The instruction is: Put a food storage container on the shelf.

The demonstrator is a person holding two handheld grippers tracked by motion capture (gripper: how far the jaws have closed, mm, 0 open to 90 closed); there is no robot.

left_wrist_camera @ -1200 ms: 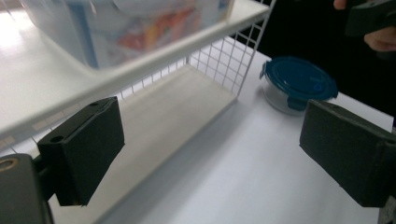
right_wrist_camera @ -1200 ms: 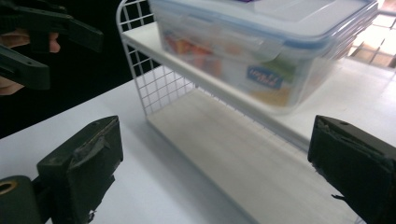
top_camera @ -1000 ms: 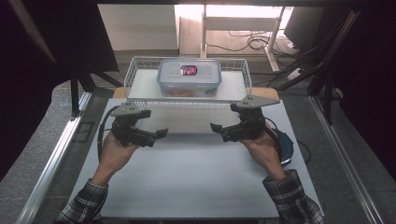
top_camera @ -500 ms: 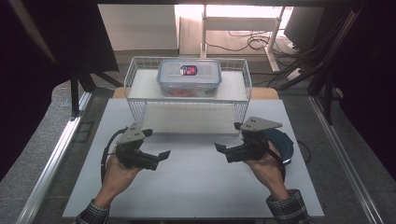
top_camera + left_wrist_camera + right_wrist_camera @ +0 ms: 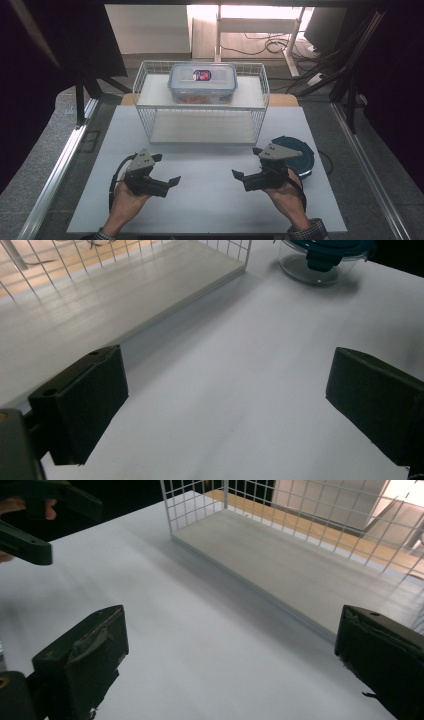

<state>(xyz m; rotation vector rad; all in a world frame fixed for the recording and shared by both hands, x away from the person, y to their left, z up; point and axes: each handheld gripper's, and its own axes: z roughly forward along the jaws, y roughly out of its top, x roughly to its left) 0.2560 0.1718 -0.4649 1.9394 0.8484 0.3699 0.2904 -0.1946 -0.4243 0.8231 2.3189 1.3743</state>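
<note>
White table (image 5: 210, 200) is lying bare under you: you are holding the left gripper (image 5: 170, 181) and right gripper (image 5: 239, 176) spread wide, empty. Box (image 5: 202, 82) is sitting atop the rack (image 5: 200, 122), seemingly placed; bowl (image 5: 300, 155) is waiting beside your right hand.

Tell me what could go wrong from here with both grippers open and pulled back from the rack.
The lidded box sits high on the wire rack's top shelf, so a one-sided grab might tip it or snag the raised wire rim. The round blue-lidded container lies right beside the right gripper; its elbow or cable could knock it. The left gripper holds nothing.
</note>
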